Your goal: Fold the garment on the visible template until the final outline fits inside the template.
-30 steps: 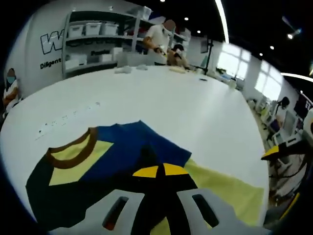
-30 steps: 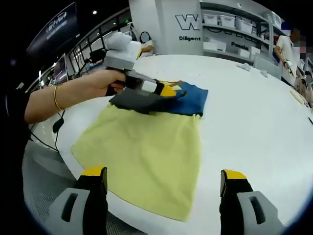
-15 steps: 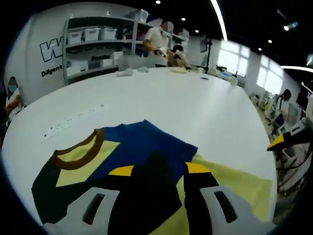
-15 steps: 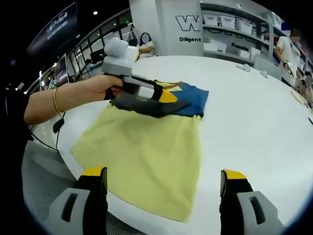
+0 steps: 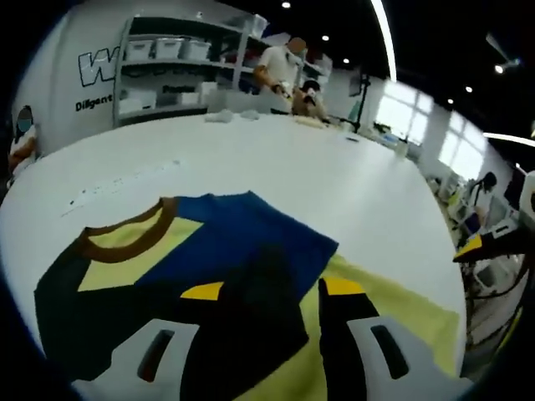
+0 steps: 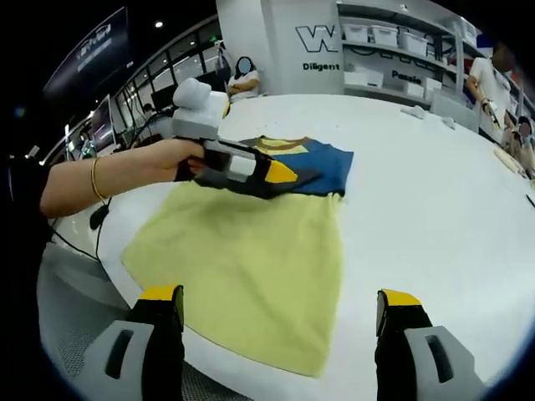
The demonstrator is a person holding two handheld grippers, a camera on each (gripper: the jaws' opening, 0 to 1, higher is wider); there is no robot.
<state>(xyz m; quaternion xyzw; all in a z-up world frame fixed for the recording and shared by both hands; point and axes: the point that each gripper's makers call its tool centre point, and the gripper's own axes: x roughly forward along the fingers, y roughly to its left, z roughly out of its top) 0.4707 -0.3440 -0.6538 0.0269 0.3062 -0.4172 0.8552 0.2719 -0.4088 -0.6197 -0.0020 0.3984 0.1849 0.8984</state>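
The garment (image 6: 251, 242) lies spread on a big white table (image 6: 435, 217), near the edge closest to the person. Its body is pale yellow; the far part is a blue panel (image 5: 242, 238) beside a dark sleeve (image 5: 75, 309), with a brown collar (image 5: 125, 238) ringing a yellow neck patch. A dark flap of the cloth lies folded over the blue and yellow, between the left gripper's jaws in the left gripper view.

The left gripper (image 5: 272, 288) hangs low over that dark flap, its yellow-tipped jaws spread apart with cloth showing in the gap; whether the tips touch the fabric cannot be told. In the right gripper view this same tool (image 6: 276, 174) is held by a hand (image 6: 171, 159) with a thin gold bangle (image 6: 94, 180) on the wrist, just above the seam where blue meets yellow.

The right gripper (image 6: 280, 305) sits at the near hem of the yellow cloth with both jaws wide apart, grasping nothing, one jaw over the table's edge, the other over bare table.

Farther off, the wall (image 5: 92, 71) behind the table carries a large white "W…" and below it smaller lettering beginning "Diligent"; the rest is cut off. Shelves (image 6: 401, 50) hold pale storage bins, one shelf showing a word like "Passio…". A person in a white top (image 5: 276, 63) stands at the far end of the table.
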